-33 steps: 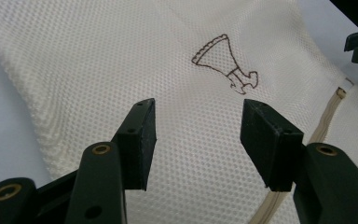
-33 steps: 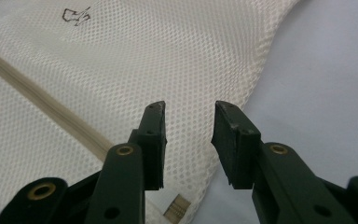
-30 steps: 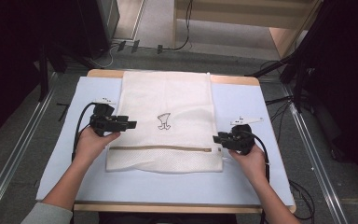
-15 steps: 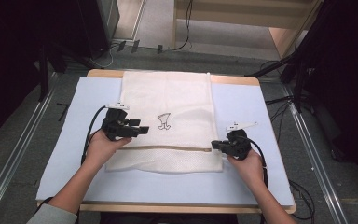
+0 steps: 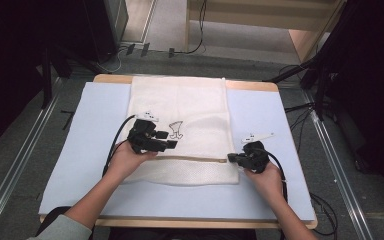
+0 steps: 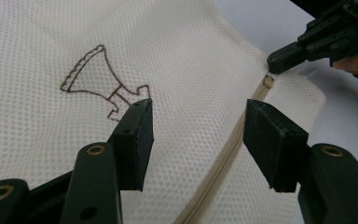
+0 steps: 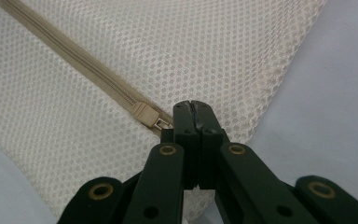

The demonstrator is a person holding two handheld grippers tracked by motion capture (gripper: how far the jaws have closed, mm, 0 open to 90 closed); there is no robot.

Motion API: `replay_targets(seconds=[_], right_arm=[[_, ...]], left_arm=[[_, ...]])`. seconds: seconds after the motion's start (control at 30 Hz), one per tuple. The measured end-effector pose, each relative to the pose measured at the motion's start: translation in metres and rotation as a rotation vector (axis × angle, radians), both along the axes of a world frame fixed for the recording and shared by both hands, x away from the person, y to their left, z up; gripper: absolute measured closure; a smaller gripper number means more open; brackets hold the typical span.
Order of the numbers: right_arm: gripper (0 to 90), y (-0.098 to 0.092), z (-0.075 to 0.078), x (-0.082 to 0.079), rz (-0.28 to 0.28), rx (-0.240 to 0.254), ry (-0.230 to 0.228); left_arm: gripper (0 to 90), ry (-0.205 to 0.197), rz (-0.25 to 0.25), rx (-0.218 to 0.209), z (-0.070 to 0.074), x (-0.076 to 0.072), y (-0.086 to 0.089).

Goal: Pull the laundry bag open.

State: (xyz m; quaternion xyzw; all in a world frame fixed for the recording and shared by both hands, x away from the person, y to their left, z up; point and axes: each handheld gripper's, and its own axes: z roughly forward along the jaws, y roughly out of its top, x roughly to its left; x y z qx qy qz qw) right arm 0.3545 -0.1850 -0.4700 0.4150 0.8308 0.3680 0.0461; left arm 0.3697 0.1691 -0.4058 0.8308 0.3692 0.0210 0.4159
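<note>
At the worktop's (image 5: 80, 150) centre lay the cream mesh zippered laundry bag (image 5: 190, 115); at four o'clock the right gripper (image 7: 193, 106) pinched its zipper pull (image 7: 161, 122), while the left gripper (image 6: 196, 128) hovered open-fingered, likely to steady the mesh.

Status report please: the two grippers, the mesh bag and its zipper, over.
Right gripper shut on zipper pull. Left gripper open, over mesh bag beside zipper. Nothing in the way.

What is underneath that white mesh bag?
The mesh bag lies flat on a pale blue mat, which covers a wooden table. Whether anything lies beneath or inside the bag cannot be seen.
</note>
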Motion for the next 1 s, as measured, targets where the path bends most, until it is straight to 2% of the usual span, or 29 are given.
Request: replay_targets(seconds=[0.27, 0.43, 0.5, 0.6, 0.7, 0.77, 0.8, 0.87, 0.93, 1.0], right_arm=[[90.0, 0.0, -0.002, 0.001, 0.023, -0.004, -0.015], [90.0, 0.0, -0.003, 0.0, 0.029, -0.007, -0.03], [90.0, 0.0, -0.003, 0.0, 0.026, -0.005, -0.028], [90.0, 0.0, -0.003, -0.001, 0.021, -0.004, -0.029], [90.0, 0.0, -0.003, -0.001, 0.022, -0.004, -0.036], [90.0, 0.0, -0.004, -0.001, 0.025, -0.002, -0.035], [90.0, 0.0, -0.004, -0.001, 0.022, -0.002, -0.034], [90.0, -0.001, -0.004, -0.001, 0.024, 0.0, -0.035], [90.0, -0.001, -0.004, -0.001, 0.019, 0.004, -0.028], [90.0, -0.001, -0.004, -0.001, 0.02, 0.002, -0.028]], left_arm=[[50.2, 0.01, -0.067, 0.034, -0.005, -0.004, -0.03], [59.4, 0.024, -0.106, 0.01, -0.009, -0.008, -0.053], [60.6, 0.034, -0.123, 0.009, -0.012, -0.007, -0.061], [60.6, 0.075, -0.12, 0.026, -0.016, -0.007, -0.074], [62.6, 0.088, -0.125, 0.036, -0.019, -0.008, -0.082], [67.8, 0.073, -0.12, 0.041, -0.019, -0.009, -0.087], [71.0, 0.072, -0.119, 0.02, -0.019, -0.01, -0.091], [74.2, 0.088, -0.136, 0.016, -0.018, -0.009, -0.099], [78.7, 0.066, -0.155, 0.046, -0.019, -0.011, -0.108], [80.1, 0.076, -0.161, 0.052, -0.022, -0.011, -0.118]])
